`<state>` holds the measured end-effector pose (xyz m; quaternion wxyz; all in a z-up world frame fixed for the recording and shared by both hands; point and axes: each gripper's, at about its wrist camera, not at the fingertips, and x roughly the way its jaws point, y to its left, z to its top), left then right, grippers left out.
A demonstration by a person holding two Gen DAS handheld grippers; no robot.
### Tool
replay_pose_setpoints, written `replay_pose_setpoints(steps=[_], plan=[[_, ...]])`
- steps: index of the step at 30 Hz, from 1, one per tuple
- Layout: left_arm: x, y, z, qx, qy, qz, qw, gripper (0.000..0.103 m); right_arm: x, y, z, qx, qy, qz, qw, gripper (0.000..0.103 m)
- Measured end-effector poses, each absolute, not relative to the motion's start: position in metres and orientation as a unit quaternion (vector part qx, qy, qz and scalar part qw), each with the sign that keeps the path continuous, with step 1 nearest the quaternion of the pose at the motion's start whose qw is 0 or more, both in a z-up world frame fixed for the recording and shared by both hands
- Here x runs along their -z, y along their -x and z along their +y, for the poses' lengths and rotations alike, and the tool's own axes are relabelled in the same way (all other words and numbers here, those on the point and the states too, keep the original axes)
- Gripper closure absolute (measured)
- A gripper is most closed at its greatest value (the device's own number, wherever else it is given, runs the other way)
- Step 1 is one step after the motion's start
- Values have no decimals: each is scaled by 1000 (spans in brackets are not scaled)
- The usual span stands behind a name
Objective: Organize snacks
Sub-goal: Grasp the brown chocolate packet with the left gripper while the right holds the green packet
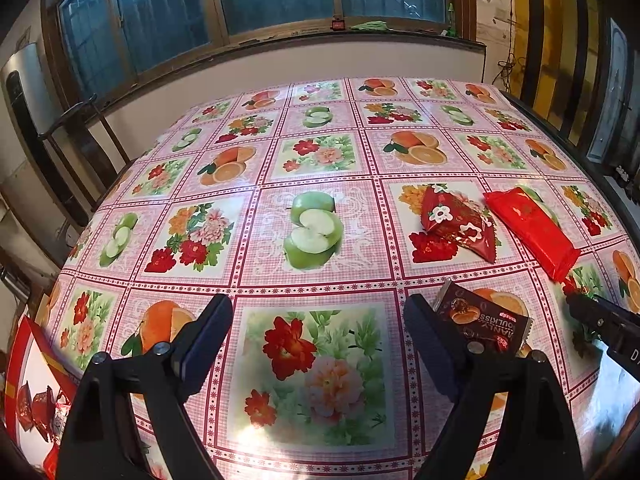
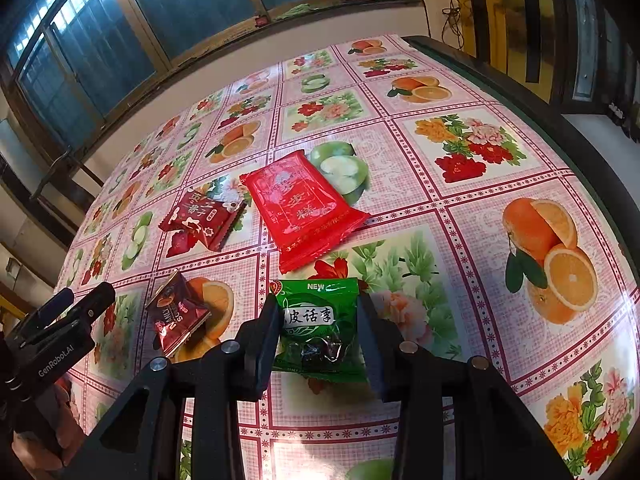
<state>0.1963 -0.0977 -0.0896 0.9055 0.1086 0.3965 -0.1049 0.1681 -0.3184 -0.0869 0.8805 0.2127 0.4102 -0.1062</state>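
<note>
Right hand-held gripper point(image 2: 320, 332) is clamped on a green plastic snack pouch with white lettering point(image 2: 320, 320): both pads press the pouch's sides, and it looks lifted a little off the counter point(image 2: 460, 208) rather than lying flat, though I can't confirm clearance from this angle. So one snack is in hand, not yet placed. Still loose on the counter: a small dark brown foil snack packet with a cookie print point(image 1: 482, 320), just left of the green pouch and right beside the left gripper's inner finger; a dark red triangular candy wrapper with white flower marks point(image 2: 202, 218) further out; and a large flat bright red cake wrapper point(image 2: 300, 210) next to it, the two near each other but I can't tell if they touch. Left hand-held gripper point(image 1: 318, 340) has its jaws wide apart with nothing between them, hovering over a flower square of the pink fruit-and-flower oilcloth. Likely destination: a red-and-white open box point(image 1: 24, 364) at the counter's lower-left edge in the left wrist view, already holding a few red wrapped sweets point(image 1: 34, 408). My read: early-to-mid progress, some candies boxed, one pouch in transit, three items left to collect. Brown packet is the closest pick for the free left gripper. Beyond that, just the window wall at the far side.
</note>
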Motion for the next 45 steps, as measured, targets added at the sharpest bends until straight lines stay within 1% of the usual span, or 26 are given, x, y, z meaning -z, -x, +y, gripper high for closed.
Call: replay_pose_setpoints(steps=[18,27,30,32,36,39,42,45], plan=[[90,-196,-99,96,-121,393,906,16,88,-175,-315,109,-202,404,885,63],[82,-208,-62,50,-72,404,910,16,88,-213,-273,118,-128,415,893,63],[81,-210,-55,46,-60,408,910,16,87,-209,-236,11,-105,429,897,63],[81,-210,-52,45,-58,409,910,16,87,-202,-225,-10,-91,434,896,63],[83,-209,-55,48,-64,411,908,16,89,-188,-267,68,-132,423,894,63],[84,-210,-55,50,-67,413,907,16,89,-175,-292,78,-182,412,889,63],[82,-212,-50,45,-61,411,908,16,89,-172,-293,80,-177,409,892,63],[83,-212,-41,28,-58,410,910,16,88,-178,-285,85,-144,410,897,62]])
